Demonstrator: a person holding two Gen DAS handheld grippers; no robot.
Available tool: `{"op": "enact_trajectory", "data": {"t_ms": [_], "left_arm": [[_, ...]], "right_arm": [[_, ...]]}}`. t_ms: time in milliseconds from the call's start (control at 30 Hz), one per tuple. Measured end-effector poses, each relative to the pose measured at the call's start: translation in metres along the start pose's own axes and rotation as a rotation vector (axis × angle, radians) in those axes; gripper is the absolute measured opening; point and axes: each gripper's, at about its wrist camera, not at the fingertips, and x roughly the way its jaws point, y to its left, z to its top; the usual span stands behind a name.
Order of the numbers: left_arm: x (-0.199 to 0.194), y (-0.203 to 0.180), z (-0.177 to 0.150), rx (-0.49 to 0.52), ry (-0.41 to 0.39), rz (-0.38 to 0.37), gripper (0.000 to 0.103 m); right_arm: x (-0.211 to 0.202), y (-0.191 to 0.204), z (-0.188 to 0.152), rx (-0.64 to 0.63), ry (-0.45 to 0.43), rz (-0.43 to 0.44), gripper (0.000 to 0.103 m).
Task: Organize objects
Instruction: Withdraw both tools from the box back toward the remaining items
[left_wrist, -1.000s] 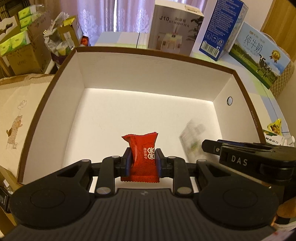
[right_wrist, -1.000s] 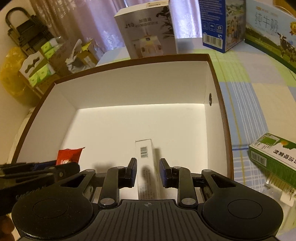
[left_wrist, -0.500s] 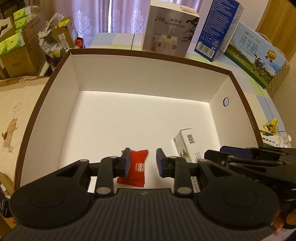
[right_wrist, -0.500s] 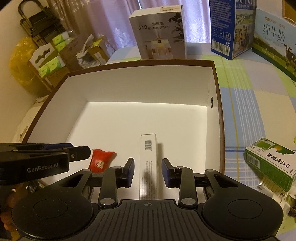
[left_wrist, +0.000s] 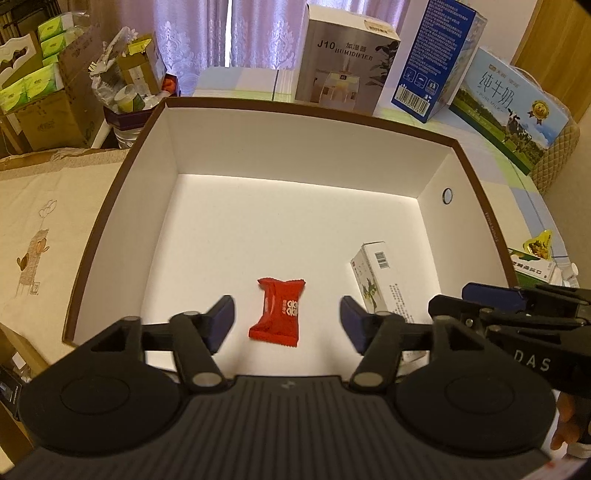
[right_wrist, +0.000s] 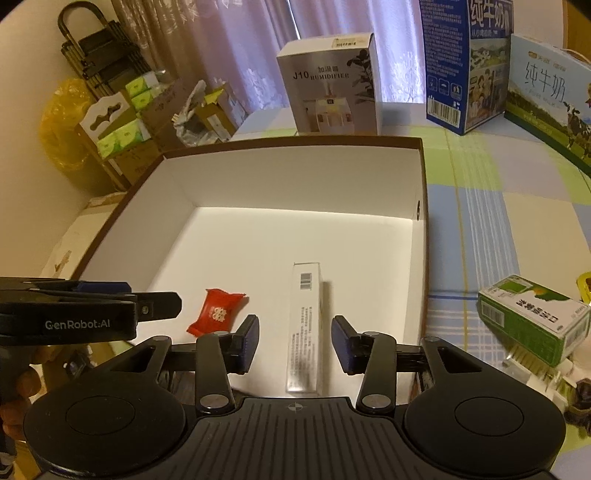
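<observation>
A large white box with a brown rim (left_wrist: 122, 173) (right_wrist: 424, 206) lies open before me. A red candy packet (left_wrist: 277, 313) (right_wrist: 216, 311) lies flat on its floor near the front. A slim white carton with a barcode (left_wrist: 380, 280) (right_wrist: 304, 325) lies to its right. My left gripper (left_wrist: 286, 323) is open and empty, its jaws either side of the packet and above it. My right gripper (right_wrist: 293, 345) is open and empty, its jaws either side of the carton.
A humidifier box (left_wrist: 343, 66) (right_wrist: 332, 85), a blue carton (left_wrist: 436, 55) and a milk carton (left_wrist: 509, 110) stand behind the box. A green and white carton (right_wrist: 532, 319) lies on the checked cloth to the right. Cardboard boxes (left_wrist: 40, 92) stand at the left.
My left gripper opened and let go of the red packet, which now lies on the box floor. My right gripper opened wider off the white carton. Both grippers pulled back and up.
</observation>
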Motion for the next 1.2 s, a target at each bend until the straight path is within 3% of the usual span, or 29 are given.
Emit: {"op": "enact_trajectory", "data": {"t_ms": [200,800,1200], "left_arm": [[-0.018,-0.011,-0.003,0.022,-0.038,-0.008,0.073],[-0.061,-0.070,-0.036,0.041,-0.083,-0.010,0.078],[-0.068,-0.122,-0.056,0.054,-0.081,-0.018,0.080]], "right_arm": [[-0.025,-0.006,-0.006,0.012,-0.035,0.031,0.043],[-0.086,-0.040,-0.031,-0.030,-0.058,0.069,0.044],[-0.121,-0.090,-0.057,-0.025,-0.039,0.046,0.044]]}}
